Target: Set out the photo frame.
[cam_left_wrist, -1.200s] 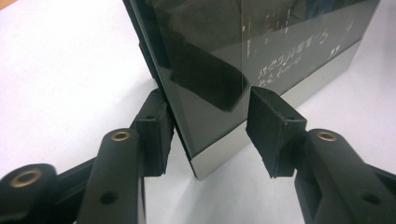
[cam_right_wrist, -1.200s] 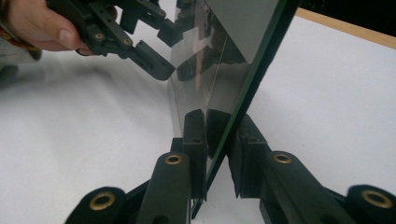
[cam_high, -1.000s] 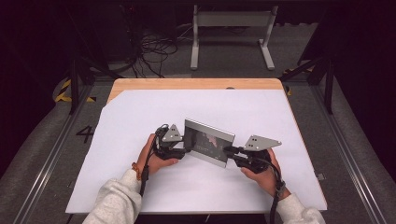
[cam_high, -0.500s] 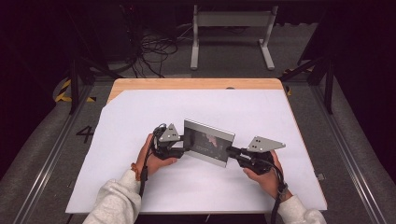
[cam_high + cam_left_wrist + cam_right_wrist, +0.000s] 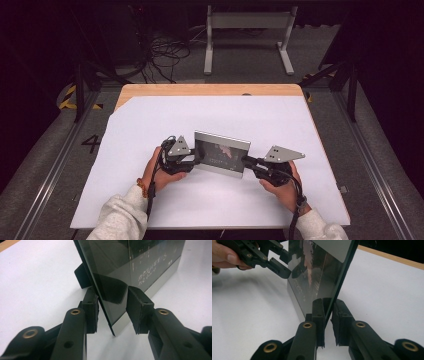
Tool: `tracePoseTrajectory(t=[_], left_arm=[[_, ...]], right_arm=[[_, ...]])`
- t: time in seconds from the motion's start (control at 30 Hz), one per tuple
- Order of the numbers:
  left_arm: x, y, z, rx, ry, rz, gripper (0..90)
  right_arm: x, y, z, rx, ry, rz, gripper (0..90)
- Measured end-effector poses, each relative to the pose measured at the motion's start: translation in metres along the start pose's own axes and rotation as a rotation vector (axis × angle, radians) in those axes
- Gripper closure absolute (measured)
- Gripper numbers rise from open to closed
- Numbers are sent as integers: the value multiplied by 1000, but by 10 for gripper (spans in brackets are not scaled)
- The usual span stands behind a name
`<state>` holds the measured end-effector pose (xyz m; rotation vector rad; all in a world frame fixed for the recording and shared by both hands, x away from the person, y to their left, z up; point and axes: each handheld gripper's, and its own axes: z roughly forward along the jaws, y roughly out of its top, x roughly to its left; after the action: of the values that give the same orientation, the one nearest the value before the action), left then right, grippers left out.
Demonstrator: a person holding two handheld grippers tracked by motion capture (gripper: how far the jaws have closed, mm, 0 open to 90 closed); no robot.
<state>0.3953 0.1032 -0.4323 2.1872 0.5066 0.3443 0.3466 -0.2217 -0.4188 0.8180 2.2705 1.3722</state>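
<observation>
Both grippers flank the upright frame [image 5: 221, 157] mid-table: right gripper [image 5: 327, 315] pinches its edge to steady it, while left gripper [image 5: 112, 312], jaws just closing, straddles the opposite edge without contact.

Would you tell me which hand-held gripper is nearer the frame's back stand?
Left. The left hand-held gripper straddles the frame edge beside the stand; the right hand-held gripper clamps the opposite edge.
</observation>
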Motion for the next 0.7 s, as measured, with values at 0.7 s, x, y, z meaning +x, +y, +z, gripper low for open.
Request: tracePoseTrajectory(t=[0.7], left_arm=[[-8, -7, -3, 25, 22, 11, 671]], right_arm=[[3, -2, 3, 14, -32, -22, 794]])
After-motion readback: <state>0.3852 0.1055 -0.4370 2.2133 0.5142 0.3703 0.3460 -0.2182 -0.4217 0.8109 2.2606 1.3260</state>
